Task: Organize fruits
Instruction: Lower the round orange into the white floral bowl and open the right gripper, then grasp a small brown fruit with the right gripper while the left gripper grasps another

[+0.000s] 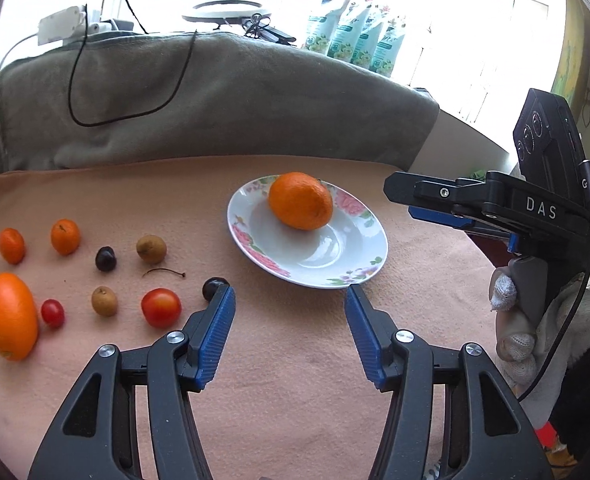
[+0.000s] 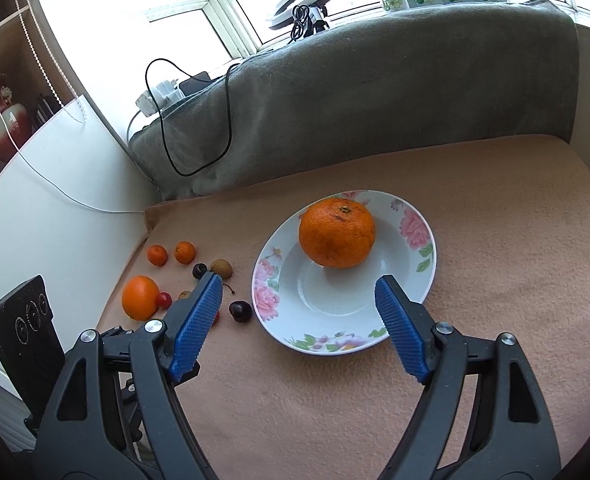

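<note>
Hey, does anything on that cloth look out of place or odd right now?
One thing: a loose stem lies on the pink cloth among the small fruits, attached to nothing. Otherwise the big orange sits in the plate, and nothing looks spilled or damaged.

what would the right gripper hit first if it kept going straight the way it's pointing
Most likely the floral plate: the open right gripper points down into its bare near part, just short of the big orange. Depth is hard to judge here.
</note>
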Tool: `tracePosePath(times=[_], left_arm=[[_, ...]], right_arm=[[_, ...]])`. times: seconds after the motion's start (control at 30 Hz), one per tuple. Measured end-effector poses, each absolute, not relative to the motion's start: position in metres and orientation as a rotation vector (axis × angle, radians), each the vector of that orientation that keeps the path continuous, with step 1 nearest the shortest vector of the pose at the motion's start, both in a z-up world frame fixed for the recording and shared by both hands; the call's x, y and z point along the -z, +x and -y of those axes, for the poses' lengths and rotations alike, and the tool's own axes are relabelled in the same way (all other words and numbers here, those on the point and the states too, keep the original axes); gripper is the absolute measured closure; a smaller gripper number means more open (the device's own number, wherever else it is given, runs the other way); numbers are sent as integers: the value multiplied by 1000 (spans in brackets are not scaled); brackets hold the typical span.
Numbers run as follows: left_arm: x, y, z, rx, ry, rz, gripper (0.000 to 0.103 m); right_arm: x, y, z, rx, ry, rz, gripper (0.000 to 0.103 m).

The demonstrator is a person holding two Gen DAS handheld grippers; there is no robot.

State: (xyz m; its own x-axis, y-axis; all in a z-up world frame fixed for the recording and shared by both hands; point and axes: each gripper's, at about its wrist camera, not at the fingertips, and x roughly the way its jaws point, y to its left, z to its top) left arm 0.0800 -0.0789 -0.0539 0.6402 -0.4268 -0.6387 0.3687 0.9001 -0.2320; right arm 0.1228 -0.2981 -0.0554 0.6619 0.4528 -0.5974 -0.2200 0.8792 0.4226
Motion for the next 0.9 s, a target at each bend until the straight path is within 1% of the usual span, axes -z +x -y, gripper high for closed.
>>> tracePosePath(times=[0.07,0.37,0.83,0.87,0.9], left_arm=[[53,78,70,430,-78,-729,47],[60,74,19,292,-86,-735,47],[75,79,-30,195,-143,-752,47],[76,79,-31,195,-142,-753,48],[77,80,-32,196,-143,-756,52]], right_arm=[[53,122,295,-384,311,-743,15],[45,121,272,-408,190,-706,15],[43,142,227,-512,89,-748,15],[44,143,225,-517,85,-750,15],[44,144,222,-519,80,-751,15]])
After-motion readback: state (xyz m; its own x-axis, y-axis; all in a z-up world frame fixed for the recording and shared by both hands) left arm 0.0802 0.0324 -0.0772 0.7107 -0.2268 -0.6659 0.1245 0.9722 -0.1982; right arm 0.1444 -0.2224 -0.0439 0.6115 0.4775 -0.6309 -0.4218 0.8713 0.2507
